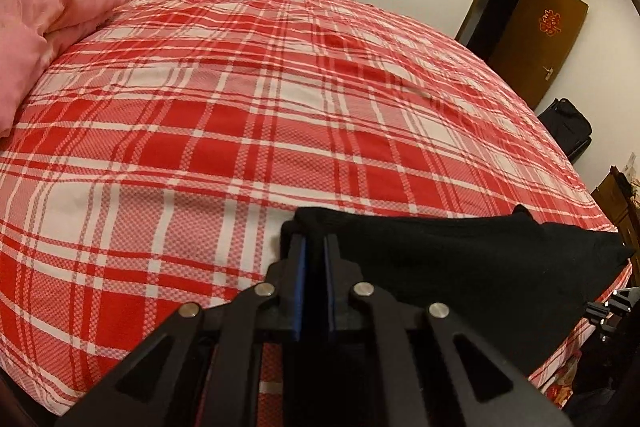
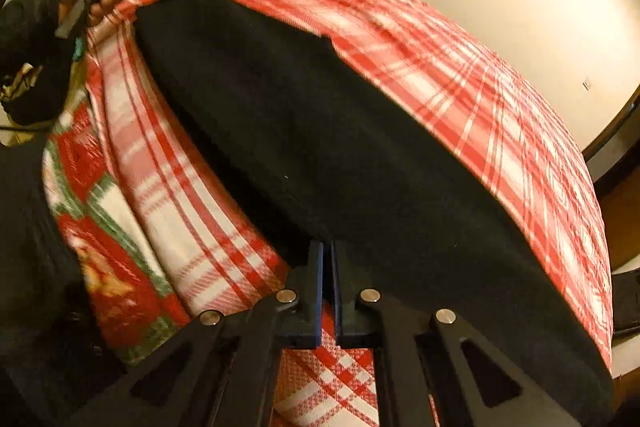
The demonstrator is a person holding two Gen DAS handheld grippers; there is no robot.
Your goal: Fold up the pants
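Black pants lie along the near edge of a bed, each end pinched by a pair of tongs.

The red-and-white plaid bedsheet (image 1: 280, 99) stretches away ahead of both tongs, with a pink fleecy blanket (image 1: 48, 27) far off to the left. The black fabric pants (image 2: 320, 131) run from one pair of tongs to the other. The left gripper (image 1: 315, 247) is pressed together on one corner of the cloth; the right gripper (image 2: 329, 255) pinches the opposite edge, blue pads nearly meeting.
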